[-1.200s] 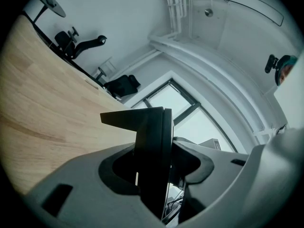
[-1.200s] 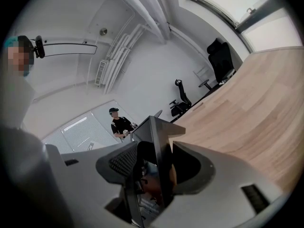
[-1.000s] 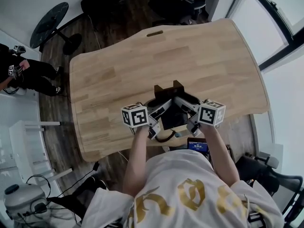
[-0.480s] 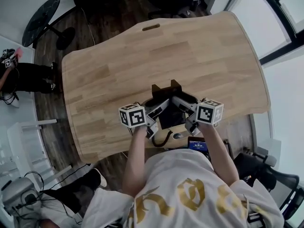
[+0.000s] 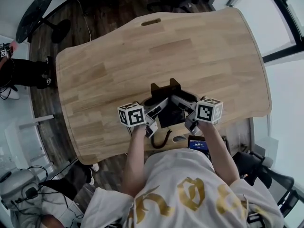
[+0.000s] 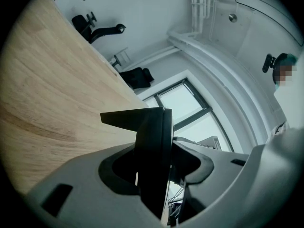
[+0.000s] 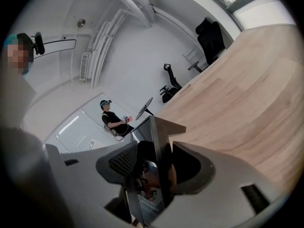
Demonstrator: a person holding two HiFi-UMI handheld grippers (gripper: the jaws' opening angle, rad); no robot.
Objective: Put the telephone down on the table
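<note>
The black telephone (image 5: 170, 115) hangs over the near edge of the wooden table (image 5: 142, 56), its stand end (image 5: 166, 87) pointing away from me and a dark cord (image 5: 164, 137) looping below it. My left gripper (image 5: 156, 109) is shut on its left edge and my right gripper (image 5: 183, 106) on its right edge. In the left gripper view the thin black edge of the telephone (image 6: 151, 141) sits clamped between the grey jaws (image 6: 161, 167). The right gripper view shows the telephone's panel (image 7: 159, 141) pinched the same way in the right gripper (image 7: 152, 170).
The table has a slot handle (image 5: 150, 21) at its far edge. A small lit screen (image 5: 197, 144) sits below the near edge by my right arm. A person (image 5: 19, 70) stands at far left, near a round-based stand (image 5: 33, 15). Windows run along the right.
Both grippers have sunk a little toward the table with the telephone still held between them. The person at far left has slid toward the picture's edge.
</note>
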